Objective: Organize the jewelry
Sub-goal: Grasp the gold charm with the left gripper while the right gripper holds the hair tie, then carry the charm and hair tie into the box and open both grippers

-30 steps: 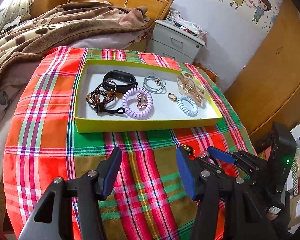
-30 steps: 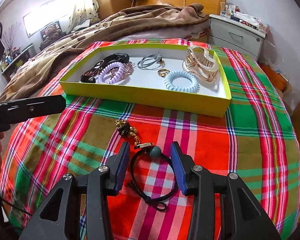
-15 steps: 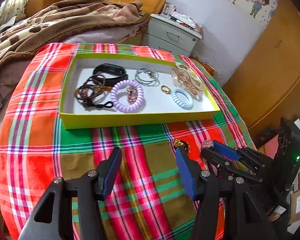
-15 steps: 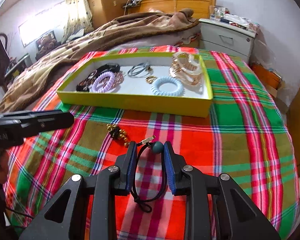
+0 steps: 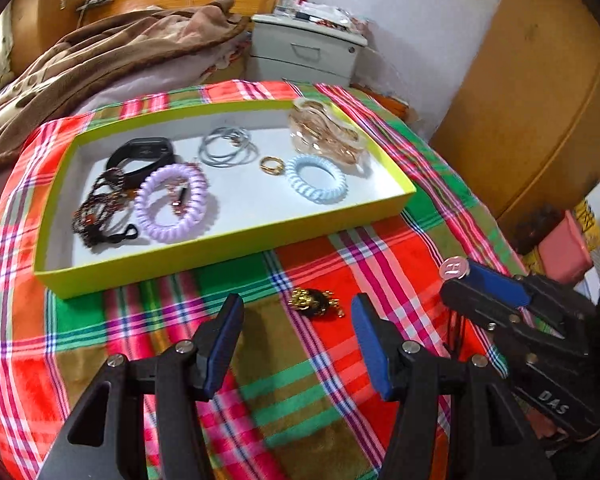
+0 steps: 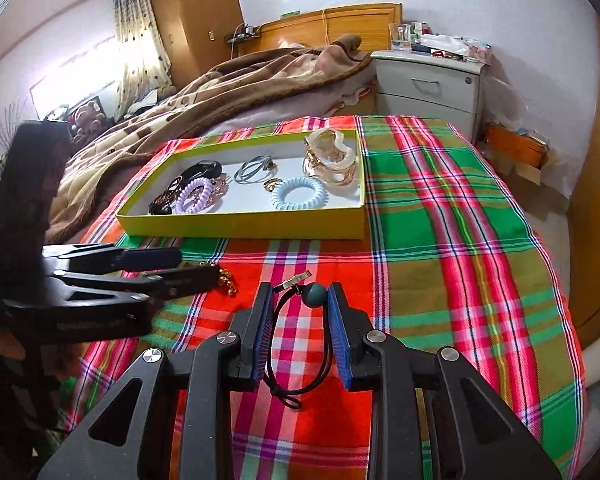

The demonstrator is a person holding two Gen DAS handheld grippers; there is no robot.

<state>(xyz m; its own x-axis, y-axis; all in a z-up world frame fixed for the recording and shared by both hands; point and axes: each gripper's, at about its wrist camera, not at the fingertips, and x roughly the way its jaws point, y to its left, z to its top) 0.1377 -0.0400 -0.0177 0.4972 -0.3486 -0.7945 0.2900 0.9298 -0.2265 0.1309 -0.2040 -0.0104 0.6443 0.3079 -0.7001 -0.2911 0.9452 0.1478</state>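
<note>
- My right hand-held gripper (image 6: 300, 320) is clamped on a black hair tie (image 6: 300, 356); its blue pads (image 6: 340, 336) press the loop from both sides, and the tie's teal bead (image 6: 313, 295) sits at the fingertips, with a small gold tag beside it at about 10 o'clock.
- The loop's knotted tail hangs below the pads, over the plaid cloth (image 6: 452, 240) that covers the surface.
- My left hand-held gripper (image 5: 296, 328) stands wide open with nothing between its fingers.
- A gold-and-black charm piece (image 5: 316, 302) lies on the cloth just ahead of the left fingertips, at 12 o'clock from them.
- The yellow-green tray (image 5: 220, 246) sits farther on at 12 o'clock, apart from both grippers.
- Inside the tray: a lilac spiral tie (image 5: 172, 204) and a dark beaded bracelet (image 5: 100, 208) toward 9 o'clock, a black band (image 5: 144, 154) behind them, grey thin ties (image 5: 226, 146) in the middle, a gold ring (image 5: 272, 165), a pale blue spiral tie (image 5: 316, 179), and clear gold-toned clips (image 5: 324, 136) toward 2 o'clock.
- A bed with a brown blanket (image 6: 228, 88) lies beyond the surface.
</note>
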